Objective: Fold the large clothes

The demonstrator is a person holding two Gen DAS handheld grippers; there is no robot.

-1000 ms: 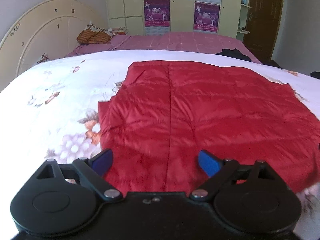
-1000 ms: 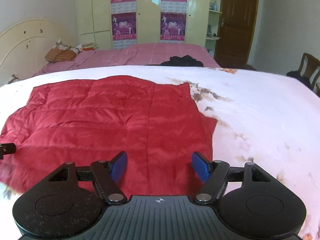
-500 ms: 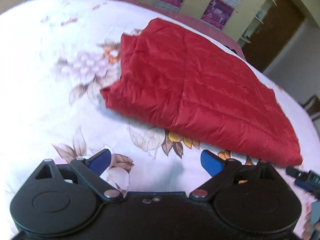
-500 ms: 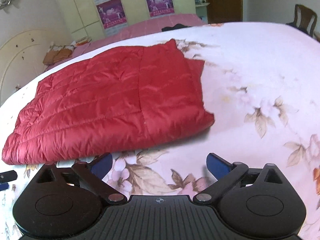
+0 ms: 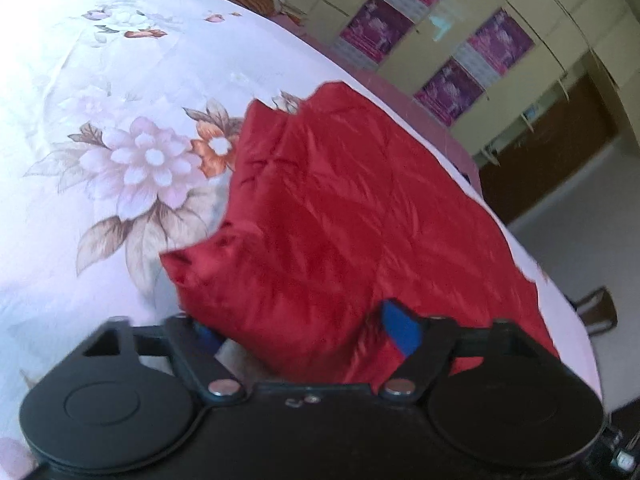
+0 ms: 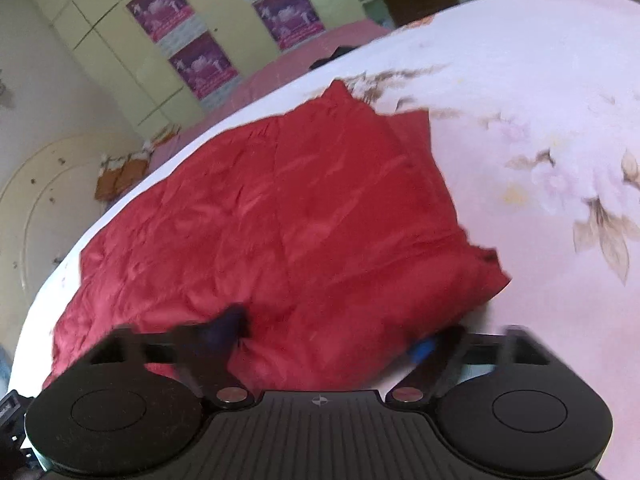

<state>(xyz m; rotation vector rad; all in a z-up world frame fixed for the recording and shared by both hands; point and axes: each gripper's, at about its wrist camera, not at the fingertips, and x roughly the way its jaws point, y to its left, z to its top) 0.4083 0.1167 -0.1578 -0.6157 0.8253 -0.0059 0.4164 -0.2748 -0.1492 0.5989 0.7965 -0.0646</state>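
A red quilted jacket lies folded flat on the floral bedspread. In the left wrist view its near left corner sits between the spread blue pads of my left gripper, which is open around the fabric edge. In the right wrist view the jacket fills the middle, and its near right corner sits between the open fingers of my right gripper. Both grippers are tilted and low at the jacket's near edge. Whether the pads touch the cloth is unclear from blur.
The white floral bedspread extends left and right of the jacket. A pink bed, a yellow wardrobe with purple posters, a cream headboard, a brown door and a chair are behind.
Both grippers have moved forward and down from in front of the jacket onto its near corners, tilting as they went. The jacket's near edge now lies between each pair of fingers.
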